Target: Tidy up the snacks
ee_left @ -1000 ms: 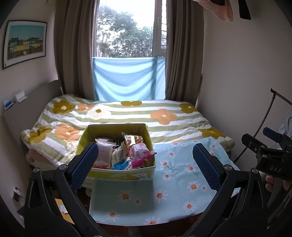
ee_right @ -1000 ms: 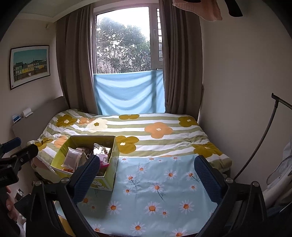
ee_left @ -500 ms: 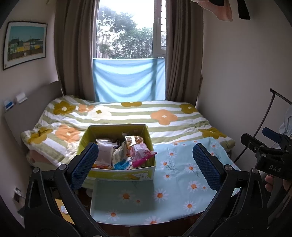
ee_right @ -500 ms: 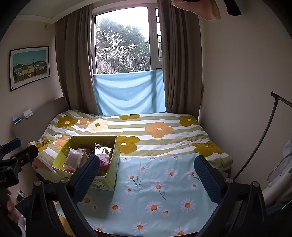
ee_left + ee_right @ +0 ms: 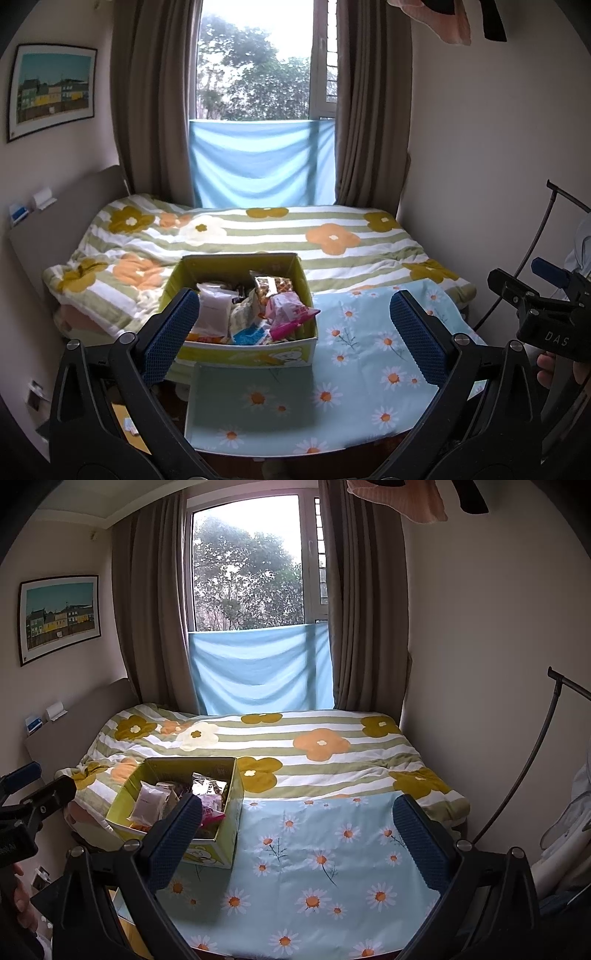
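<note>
A yellow-green cardboard box [image 5: 240,355] stands on the bed, full of snack packets: a white packet [image 5: 215,310], a pink packet [image 5: 288,314] and several others. The box also shows in the right wrist view [image 5: 229,834], to the left. My left gripper [image 5: 295,332] is open and empty, held back from the near side of the box. My right gripper [image 5: 299,845] is open and empty, over the daisy-print cloth [image 5: 325,867] to the right of the box. Each gripper's body shows at the edge of the other's view.
The box's front flap [image 5: 251,398] lies folded down toward me. A striped flower quilt [image 5: 258,236] covers the bed behind. A headboard [image 5: 55,229] is on the left, a wall on the right with a thin black rod [image 5: 535,251]. Window and curtains are at the back.
Both views have shifted slightly, with the bed and box a little nearer. Both grippers stay open and empty.
</note>
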`<state>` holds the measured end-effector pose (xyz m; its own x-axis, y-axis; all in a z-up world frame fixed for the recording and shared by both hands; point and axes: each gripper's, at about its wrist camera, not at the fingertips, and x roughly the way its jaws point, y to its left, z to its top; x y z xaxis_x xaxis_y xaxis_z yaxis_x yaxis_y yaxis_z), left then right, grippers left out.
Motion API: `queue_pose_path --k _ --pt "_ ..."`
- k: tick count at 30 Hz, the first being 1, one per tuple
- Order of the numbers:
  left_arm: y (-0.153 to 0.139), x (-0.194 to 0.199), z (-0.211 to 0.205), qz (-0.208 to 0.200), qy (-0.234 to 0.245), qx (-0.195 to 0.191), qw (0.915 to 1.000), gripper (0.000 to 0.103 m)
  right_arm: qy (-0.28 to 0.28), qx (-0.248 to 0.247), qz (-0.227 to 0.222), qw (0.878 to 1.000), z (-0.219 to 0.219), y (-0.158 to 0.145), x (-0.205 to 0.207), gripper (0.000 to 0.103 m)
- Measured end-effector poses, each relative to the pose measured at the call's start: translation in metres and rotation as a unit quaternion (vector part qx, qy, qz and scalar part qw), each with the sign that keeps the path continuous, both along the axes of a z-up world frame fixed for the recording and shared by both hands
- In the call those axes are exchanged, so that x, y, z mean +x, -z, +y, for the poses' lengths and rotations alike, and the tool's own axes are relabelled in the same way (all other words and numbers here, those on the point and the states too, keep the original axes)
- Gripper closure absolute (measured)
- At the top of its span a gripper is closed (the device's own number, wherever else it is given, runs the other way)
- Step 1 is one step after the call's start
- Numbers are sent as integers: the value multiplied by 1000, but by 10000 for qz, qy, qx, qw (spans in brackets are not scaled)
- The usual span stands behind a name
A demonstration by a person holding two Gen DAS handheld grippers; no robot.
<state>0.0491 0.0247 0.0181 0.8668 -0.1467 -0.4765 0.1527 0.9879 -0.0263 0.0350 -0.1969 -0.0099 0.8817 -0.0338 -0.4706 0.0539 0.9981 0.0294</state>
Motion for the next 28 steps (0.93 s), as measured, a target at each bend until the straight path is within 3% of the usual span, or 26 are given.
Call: queue_pose_path --k 28 --pt "9 12 6 54 -80 43 9999 0 -23 19 175 9998 9 11 15 1"
